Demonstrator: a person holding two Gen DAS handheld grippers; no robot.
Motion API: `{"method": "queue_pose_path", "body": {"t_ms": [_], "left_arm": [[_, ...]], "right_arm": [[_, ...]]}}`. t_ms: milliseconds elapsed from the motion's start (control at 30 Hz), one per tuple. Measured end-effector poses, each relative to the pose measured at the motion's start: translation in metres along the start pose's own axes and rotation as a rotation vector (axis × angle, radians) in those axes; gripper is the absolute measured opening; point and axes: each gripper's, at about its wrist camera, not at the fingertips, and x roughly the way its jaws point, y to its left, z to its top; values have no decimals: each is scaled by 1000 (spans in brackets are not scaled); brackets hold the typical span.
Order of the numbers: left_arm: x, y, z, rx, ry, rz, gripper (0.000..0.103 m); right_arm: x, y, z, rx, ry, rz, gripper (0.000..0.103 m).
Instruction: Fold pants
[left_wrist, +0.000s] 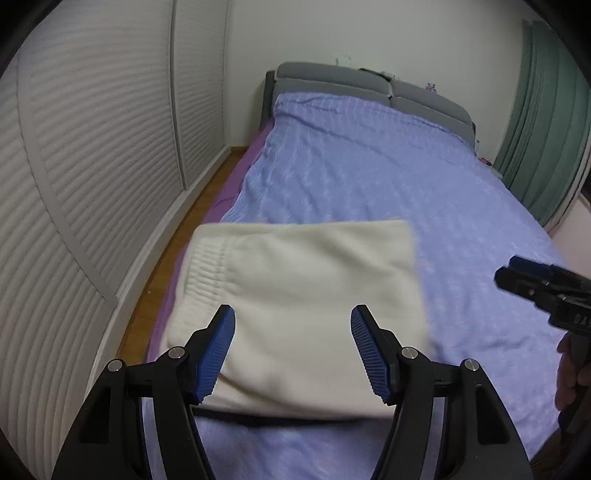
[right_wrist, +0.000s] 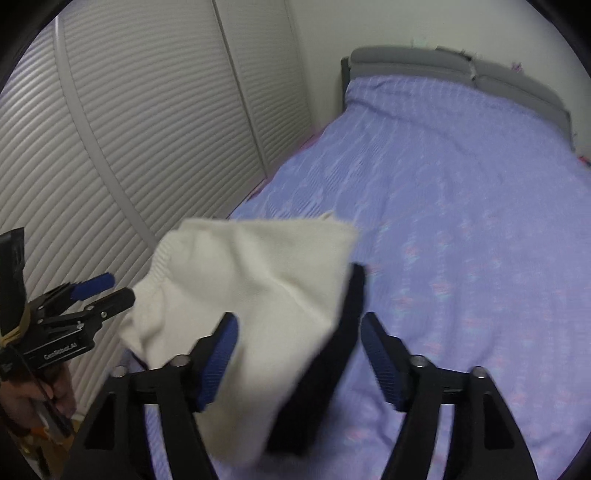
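Bed (left_wrist: 369, 177) filled most of both views, covered by a lavender patterned bedspread (right_wrist: 461, 221), slightly wrinkled. Grey padded headboard (left_wrist: 332, 79) stood at the far end. Folded cream pants (left_wrist: 306, 295) lay on the bedspread near the bed's near left corner, elastic waistband toward the left edge.

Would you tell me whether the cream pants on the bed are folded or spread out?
Folded: the pants lie as a compact rectangle on the bed, waistband at one end.
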Motion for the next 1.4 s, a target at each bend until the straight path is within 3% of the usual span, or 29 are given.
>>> {"method": "queue_pose_path", "body": {"t_ms": [67, 133, 367, 467, 600, 733, 1033, 1267, 1400], "left_arm": [[-38, -38, 0, 11, -6, 30, 65], [-70, -71, 0, 2, -19, 48, 76], [-206, -232, -25, -25, -43, 127, 90], [-260, -302, -43, -122, -41, 105, 93], [-308, -379, -55, -79, -40, 81, 93], [-346, -430, -58, -77, -54, 51, 94], [-408, -491, -66, -49, -108, 44, 95], [-438, -517, -84, 19, -137, 65, 95], [-446, -514, -86, -13, -139, 69, 95]], "right_arm": [[-43, -12, -2, -13, -32, -25, 79], [-101, -32, -9, -20, -59, -62, 81], [-285, -112, -43, -8, -81, -111, 85], [-374, -152, -61, -18, -92, -153, 90], [-465, -196, -78, -4, -121, -193, 93], [-547, -231, -96, 23, -188, -282, 95], [-649, -252, -127, 72, -295, -399, 99], [-678, -258, -155, 134, -311, -368, 100], [-686, -263, -163, 160, -333, -361, 100]]}}
